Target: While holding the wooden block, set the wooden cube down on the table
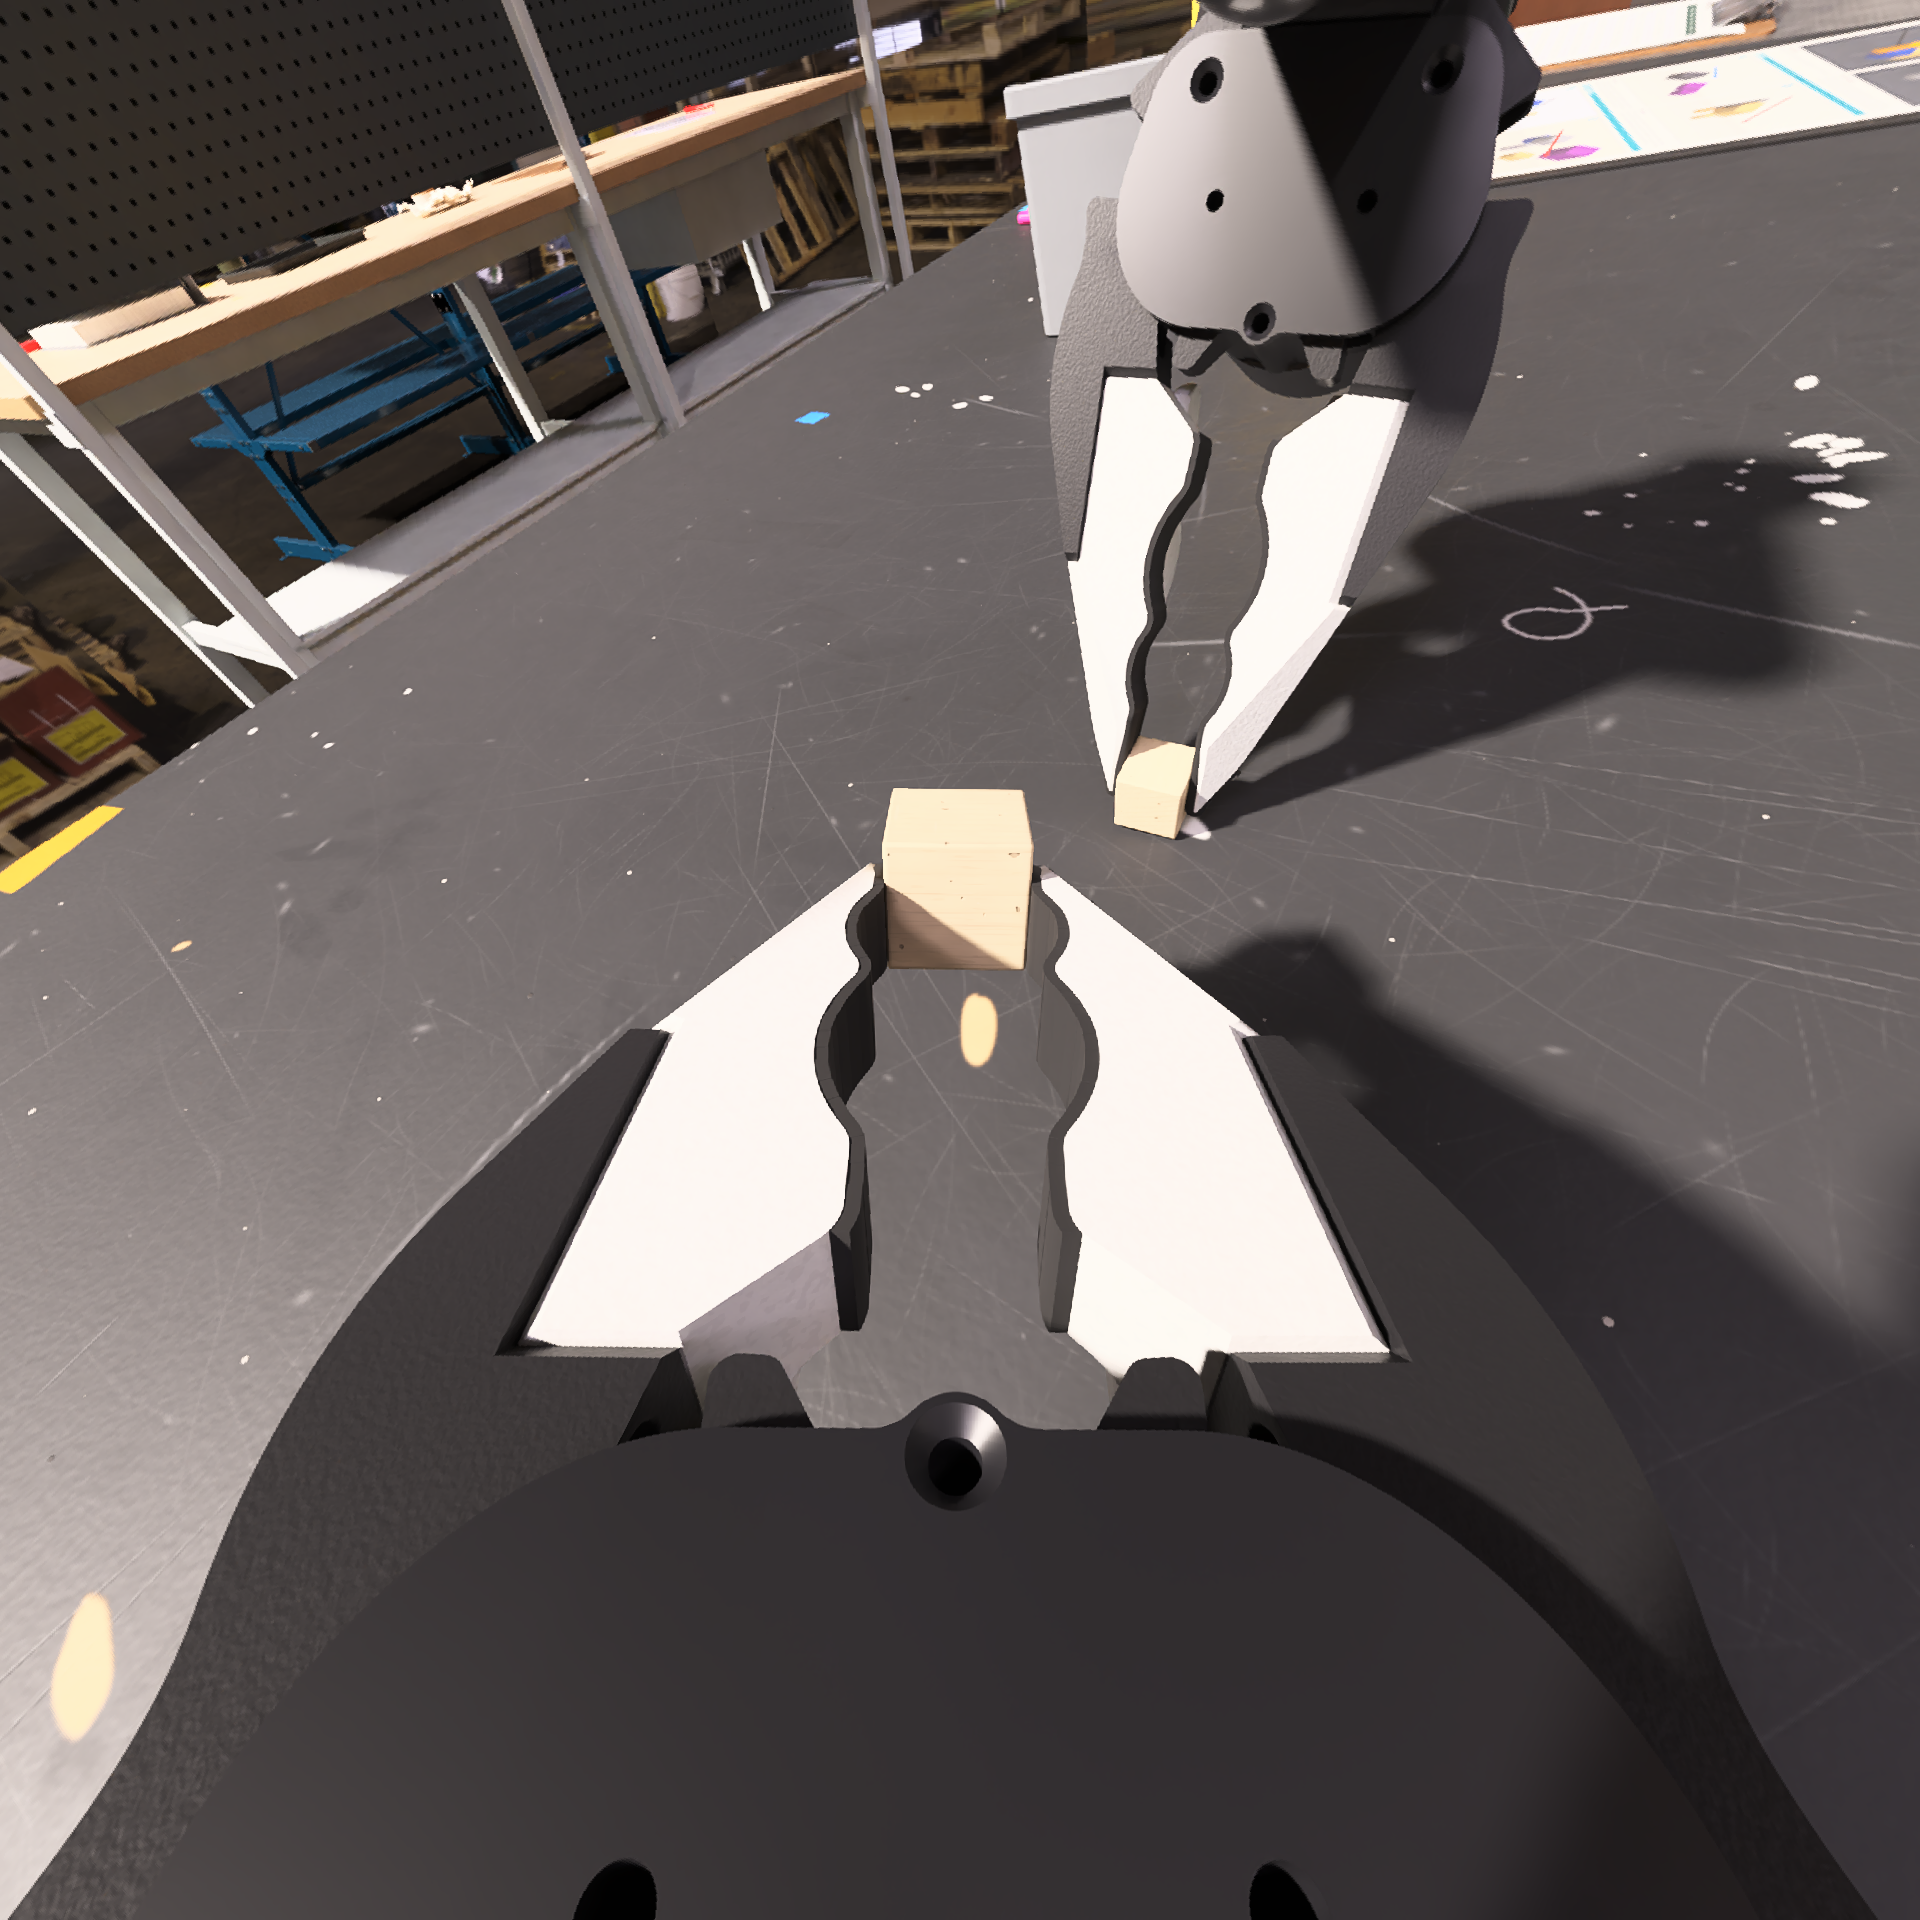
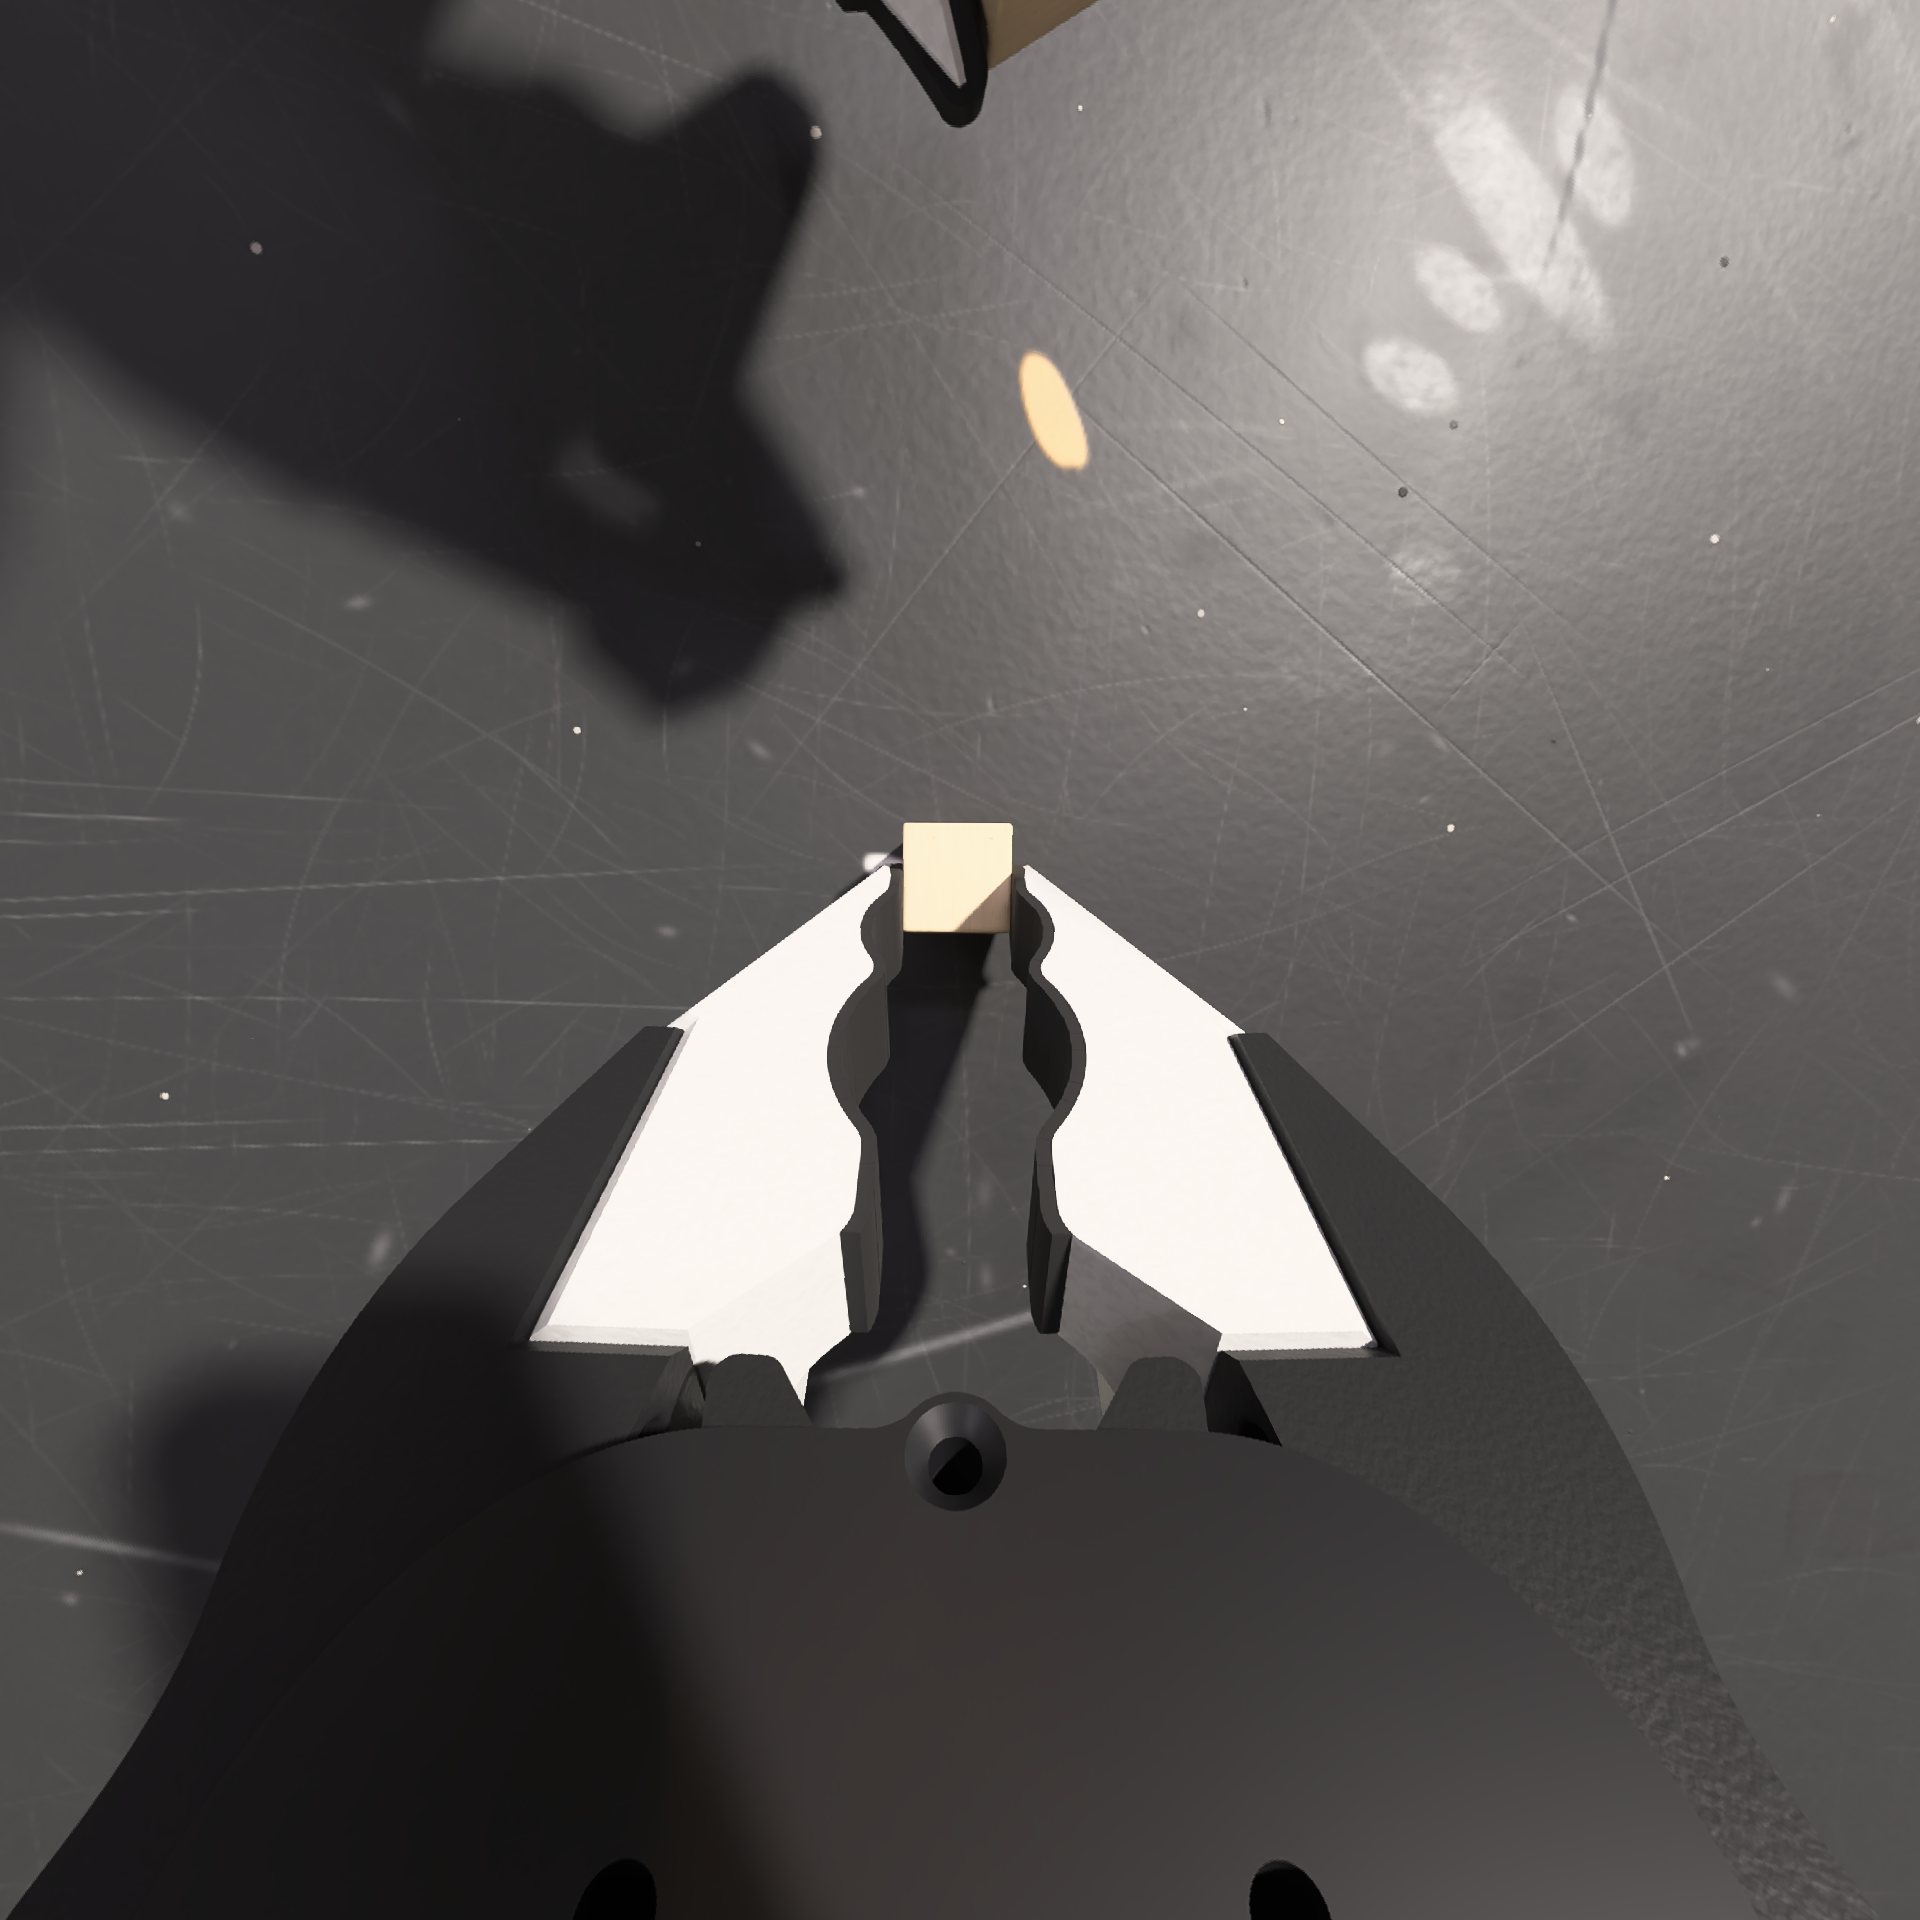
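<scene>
Wooden cube (image 2: pixel 957 891), small, pale and square-faced, is pinched at the right gripper (image 2: pixel 957 914) fingertips, at or just above the scratched dark grey table (image 2: pixel 1455 935). The left gripper (image 1: pixel 956 914) pinches the larger pale wooden block (image 1: pixel 956 878). Judged step: placement; next, spread the right fingers only.

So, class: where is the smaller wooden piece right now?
In the left wrist view the small wooden cube sits up and right of centre, pinched between the right claw tips at the dark table, just beyond the larger wooden block.
</scene>
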